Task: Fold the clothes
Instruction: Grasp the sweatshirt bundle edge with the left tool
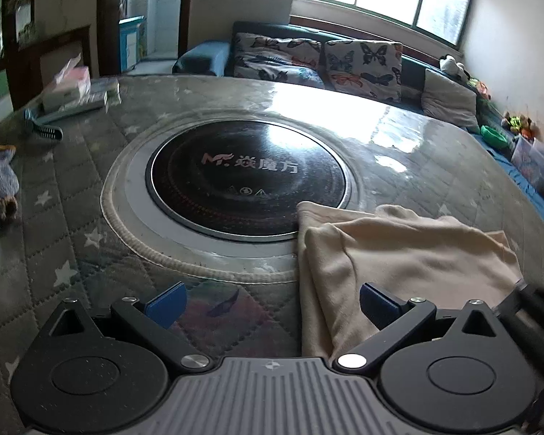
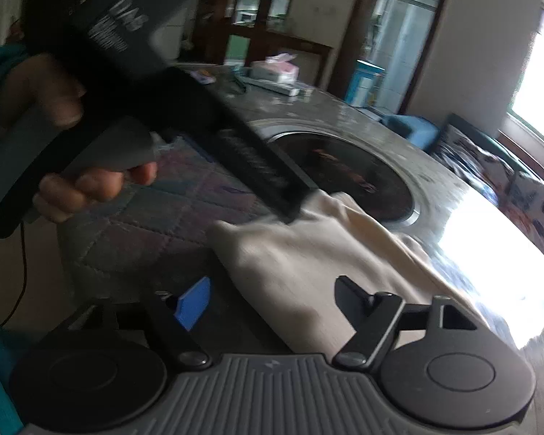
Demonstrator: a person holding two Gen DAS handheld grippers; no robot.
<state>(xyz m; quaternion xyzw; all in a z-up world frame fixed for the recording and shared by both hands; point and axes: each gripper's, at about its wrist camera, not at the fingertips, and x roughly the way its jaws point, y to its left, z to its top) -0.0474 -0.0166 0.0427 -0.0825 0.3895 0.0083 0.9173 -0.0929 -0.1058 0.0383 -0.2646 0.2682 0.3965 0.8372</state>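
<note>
A cream garment [image 1: 399, 253] lies folded on the quilted table, its left edge overlapping the round black cooktop [image 1: 246, 177]. My left gripper [image 1: 272, 304] is open, its blue pads wide apart, its right finger over the garment's near left part. It holds nothing. In the right wrist view the same garment [image 2: 308, 275] lies ahead, blurred. My right gripper [image 2: 272, 304] is open and empty, just in front of the garment's near edge. The left gripper's body, held by a hand [image 2: 90, 185], crosses the upper left of that view above the cloth.
A tissue pack and boxes [image 1: 72, 87], a blue comb [image 1: 43, 127] and a small plush toy [image 1: 0, 181] sit at the table's left. A sofa with butterfly cushions [image 1: 326, 61] runs behind the table. Toys and bins [image 1: 518, 134] line the right wall.
</note>
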